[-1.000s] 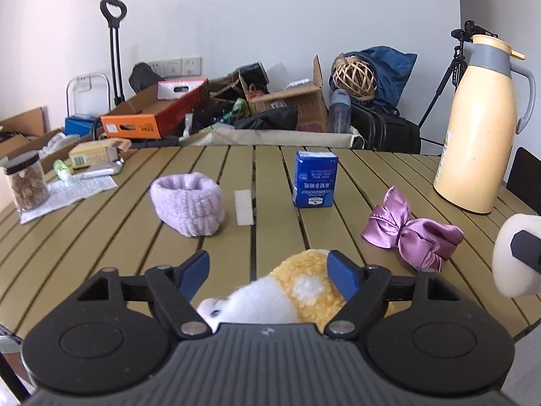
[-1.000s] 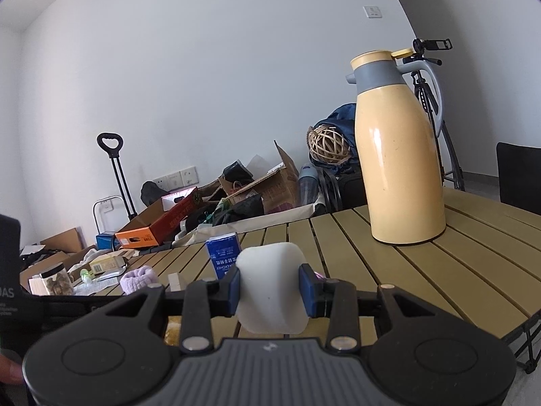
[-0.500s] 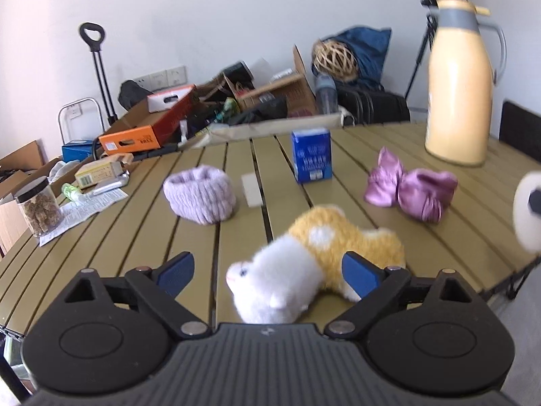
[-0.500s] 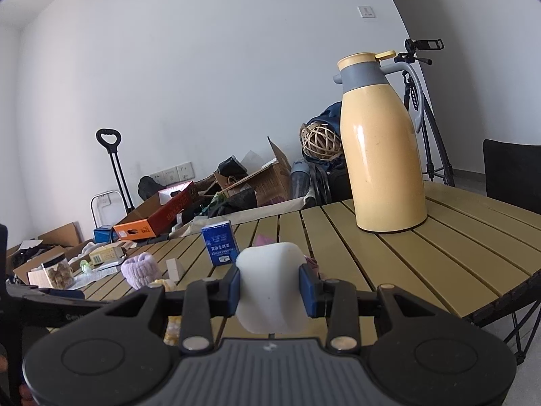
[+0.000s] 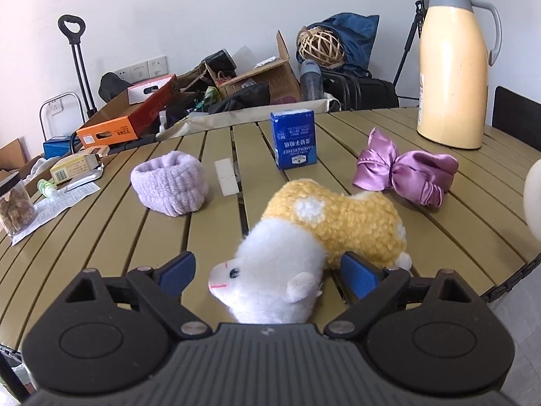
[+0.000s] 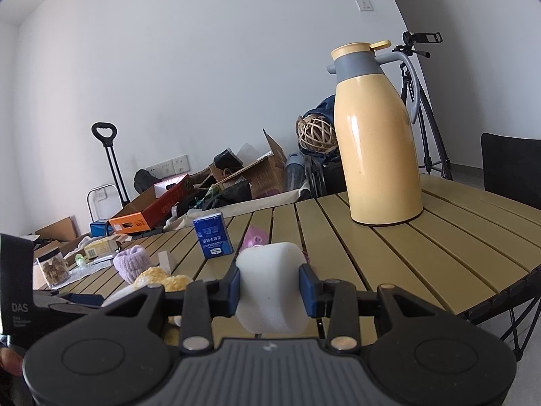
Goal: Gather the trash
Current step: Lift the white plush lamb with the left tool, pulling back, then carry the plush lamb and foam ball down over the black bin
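Left claw released plush toy

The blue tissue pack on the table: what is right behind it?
Behind the blue tissue pack the slatted table runs on to its far edge, then a cream cloth and floor clutter such as a cardboard box. The strip of table directly behind the pack is hidden.

On the table, the plush toy lies right ahead of the left gripper, its head between the wide-apart fingers. Beyond it to the left sits the cuff, with a small block just right of it. Straight beyond stands the tissue pack; the bow lies to the right, the thermos farther right and behind. A jar stands on paper at far left. The right gripper holds a sponge, the thermos ahead to its right.
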